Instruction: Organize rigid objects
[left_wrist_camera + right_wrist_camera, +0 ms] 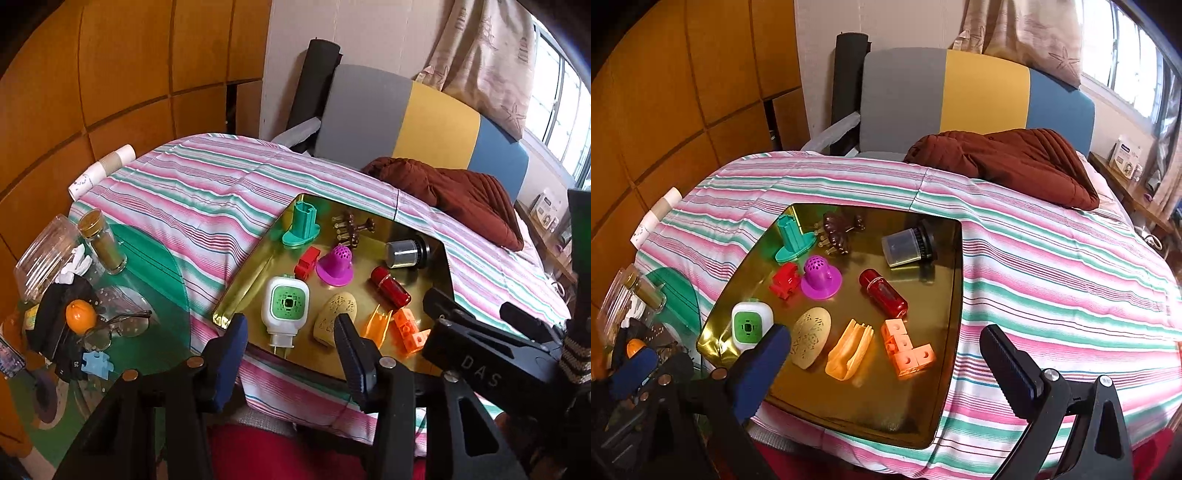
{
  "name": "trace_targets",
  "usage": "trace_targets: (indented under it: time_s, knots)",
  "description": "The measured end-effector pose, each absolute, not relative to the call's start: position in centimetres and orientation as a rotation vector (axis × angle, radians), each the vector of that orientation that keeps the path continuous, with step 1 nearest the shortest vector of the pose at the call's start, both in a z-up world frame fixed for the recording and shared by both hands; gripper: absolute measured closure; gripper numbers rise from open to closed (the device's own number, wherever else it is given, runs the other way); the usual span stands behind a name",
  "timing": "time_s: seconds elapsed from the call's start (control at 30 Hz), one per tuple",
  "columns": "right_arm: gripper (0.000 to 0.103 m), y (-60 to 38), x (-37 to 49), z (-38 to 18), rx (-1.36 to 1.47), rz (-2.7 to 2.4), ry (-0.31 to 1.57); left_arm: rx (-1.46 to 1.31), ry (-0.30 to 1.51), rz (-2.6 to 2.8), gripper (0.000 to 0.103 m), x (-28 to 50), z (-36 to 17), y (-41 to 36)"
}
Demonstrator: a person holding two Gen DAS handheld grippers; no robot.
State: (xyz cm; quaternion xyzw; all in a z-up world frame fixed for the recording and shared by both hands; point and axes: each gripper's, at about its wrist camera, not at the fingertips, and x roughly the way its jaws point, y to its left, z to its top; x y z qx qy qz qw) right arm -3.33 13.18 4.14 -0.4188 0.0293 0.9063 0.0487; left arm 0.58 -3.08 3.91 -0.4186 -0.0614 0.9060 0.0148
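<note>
**A:** Where are the things you're sorting?

**B:** All on the gold tray [945, 295] on the bed [1052, 277]. The white plug [284, 306] sits just ahead of my left jaws [291, 332], between the tips; the tan oval [334, 317] is beside the right-hand tip. Ahead of my right jaws [886, 350] lie the oval, the orange scoop [849, 350] and the orange blocks [910, 350].

**A:** Holding anything?

**B:** No. Both pairs stand apart, nothing touching the pads; the right is the wider.

**A:** What could go wrong?

**B:** The tray looks slick and rests on soft bedding, so I'd guess a push could slide a piece or tip the tray. The pieces are crowded; one tip might knock the oval.

**A:** Your pose?

**B:** Both hands tilt steeply down over the tray's near edge, side by side.
</note>
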Motion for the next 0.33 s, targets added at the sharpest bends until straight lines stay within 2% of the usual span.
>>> trace_targets:
  time_s: [0.33]
  knots:
    - [0.000, 13.68, -3.45, 3.91, -1.282, 2.758, 0.103, -1.299, -0.155, 2.866, 0.054, 0.60, 3.86, -2.99]
